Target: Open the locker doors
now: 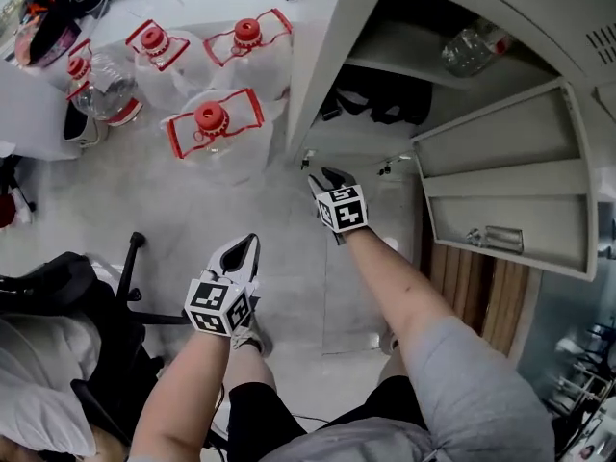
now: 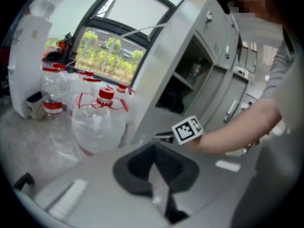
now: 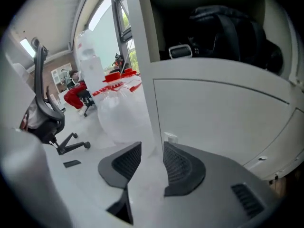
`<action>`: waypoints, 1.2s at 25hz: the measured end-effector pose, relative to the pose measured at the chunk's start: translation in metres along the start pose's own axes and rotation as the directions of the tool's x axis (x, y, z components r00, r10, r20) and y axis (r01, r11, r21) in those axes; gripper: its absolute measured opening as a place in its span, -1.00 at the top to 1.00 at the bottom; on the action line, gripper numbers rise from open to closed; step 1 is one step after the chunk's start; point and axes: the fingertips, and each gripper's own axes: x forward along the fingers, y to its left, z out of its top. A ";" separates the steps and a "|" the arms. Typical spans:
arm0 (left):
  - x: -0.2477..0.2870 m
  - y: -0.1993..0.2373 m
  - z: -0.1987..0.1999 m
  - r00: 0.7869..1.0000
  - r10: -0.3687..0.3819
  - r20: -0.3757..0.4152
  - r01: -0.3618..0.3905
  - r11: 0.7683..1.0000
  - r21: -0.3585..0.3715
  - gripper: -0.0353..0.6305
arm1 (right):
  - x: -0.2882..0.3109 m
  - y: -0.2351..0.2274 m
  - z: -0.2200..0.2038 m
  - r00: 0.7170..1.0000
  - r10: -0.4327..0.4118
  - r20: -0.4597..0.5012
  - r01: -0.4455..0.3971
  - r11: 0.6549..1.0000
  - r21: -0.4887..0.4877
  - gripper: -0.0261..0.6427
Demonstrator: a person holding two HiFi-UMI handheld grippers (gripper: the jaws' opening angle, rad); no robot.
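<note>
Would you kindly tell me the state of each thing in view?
Tall grey metal locker door: swung open.
Pale grey lower locker door: closed.
Right gripper: jaws apart, gripping nothing.
Left gripper: jaws together, empty.
Clear red-capped plastic water jugs: upright, capped.
Clear plastic bottle: lying on shelf.

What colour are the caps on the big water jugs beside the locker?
The caps are red; the head view shows them best.

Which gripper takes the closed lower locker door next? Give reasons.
Right. The right gripper sits at the edge of the lower door, jaws apart; the left gripper hangs back, away from the locker, jaws together.
</note>
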 end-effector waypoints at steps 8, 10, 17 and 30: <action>0.039 0.037 -0.020 1.000 -0.020 -0.006 0.020 1.000 0.015 0.88 | 0.078 -0.015 -0.015 0.998 -0.047 -0.032 0.048 0.999 0.020 0.47; 0.045 0.040 -0.025 1.000 -0.030 -0.006 0.030 0.999 0.013 0.88 | 0.091 -0.018 -0.018 0.998 -0.059 -0.032 0.061 0.997 0.040 0.45; 0.048 0.056 -0.048 0.999 -0.027 -0.023 0.026 1.000 -0.004 0.88 | 0.115 -0.032 -0.012 0.993 -0.121 -0.012 0.121 0.987 0.108 0.39; 0.037 0.055 -0.071 0.999 -0.009 -0.039 0.008 1.000 -0.023 0.88 | 0.101 -0.006 -0.040 0.997 -0.055 -0.050 0.051 0.996 -0.074 0.37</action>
